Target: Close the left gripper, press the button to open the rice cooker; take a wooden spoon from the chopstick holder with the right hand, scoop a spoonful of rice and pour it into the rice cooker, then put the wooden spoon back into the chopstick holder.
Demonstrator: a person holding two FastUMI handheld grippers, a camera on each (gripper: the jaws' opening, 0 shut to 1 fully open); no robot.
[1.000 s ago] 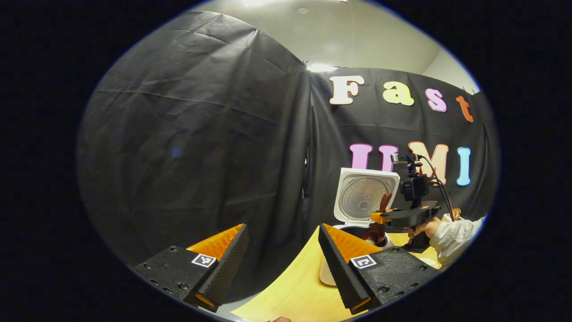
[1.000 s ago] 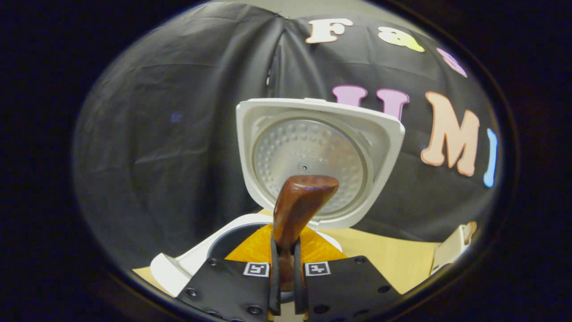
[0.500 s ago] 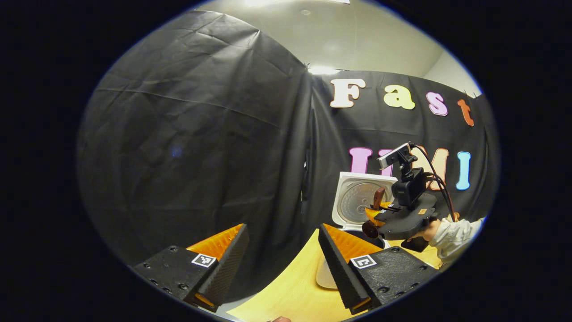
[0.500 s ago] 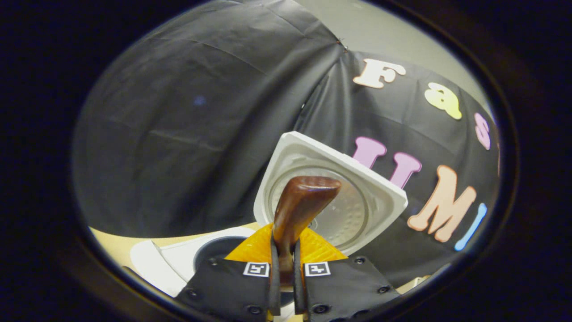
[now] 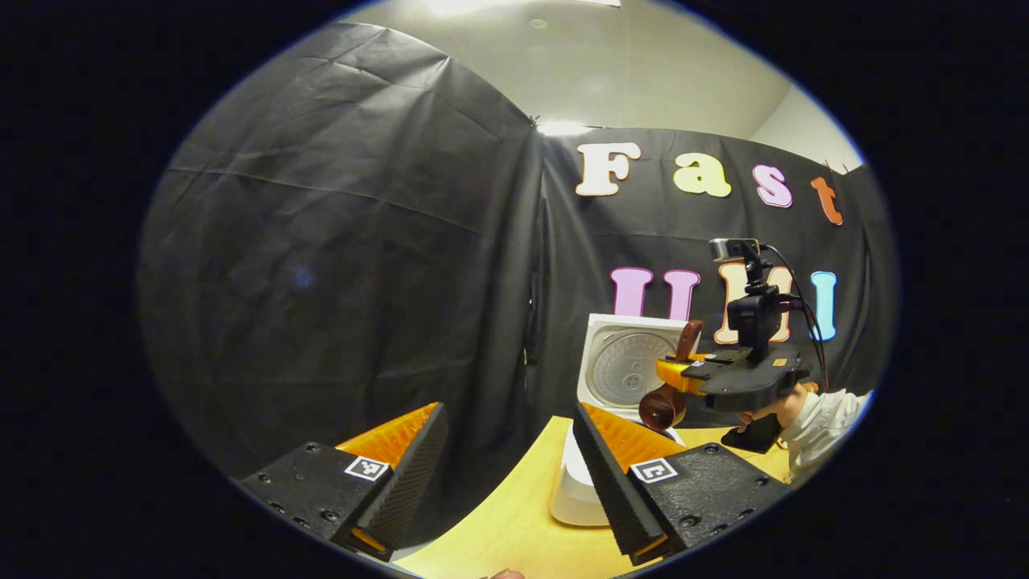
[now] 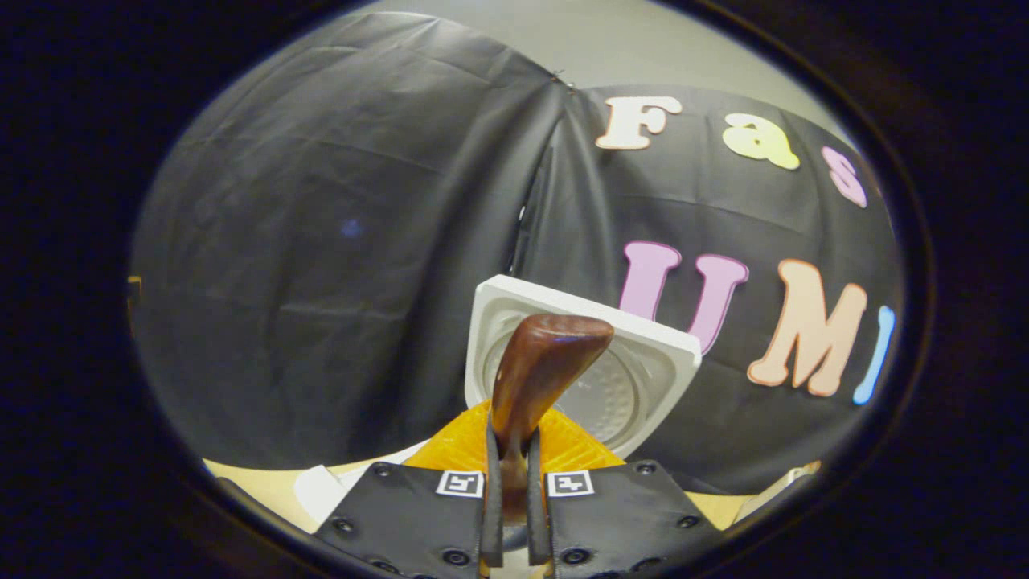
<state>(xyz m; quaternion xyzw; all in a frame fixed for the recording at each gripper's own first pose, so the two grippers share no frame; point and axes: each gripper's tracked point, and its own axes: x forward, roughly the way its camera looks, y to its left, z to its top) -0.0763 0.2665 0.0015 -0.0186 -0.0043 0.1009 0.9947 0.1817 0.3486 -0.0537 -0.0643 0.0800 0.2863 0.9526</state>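
**One spoon held, one cooker open**

- Wooden spoon, dark brown, one: (image 6: 540, 370) clamped between the closed fingers of the right gripper (image 6: 510, 515), handle rising up and forward past the fingertips; from the left gripper view its bowl (image 5: 662, 407) hangs below those fingers.
- Rice cooker, white, one: (image 5: 575, 490) lid (image 6: 643, 378) raised upright, beyond the spoon.
- Left gripper, one: (image 5: 506, 466) fingers spread apart, empty.
- Wooden table, pale: (image 5: 514, 527) beneath.
- No label is legible on the cooker.

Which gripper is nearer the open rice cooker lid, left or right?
Right. The right gripper, shut on the wooden spoon, hangs just in front of the rice cooker lid. The left gripper sits farther back, open.
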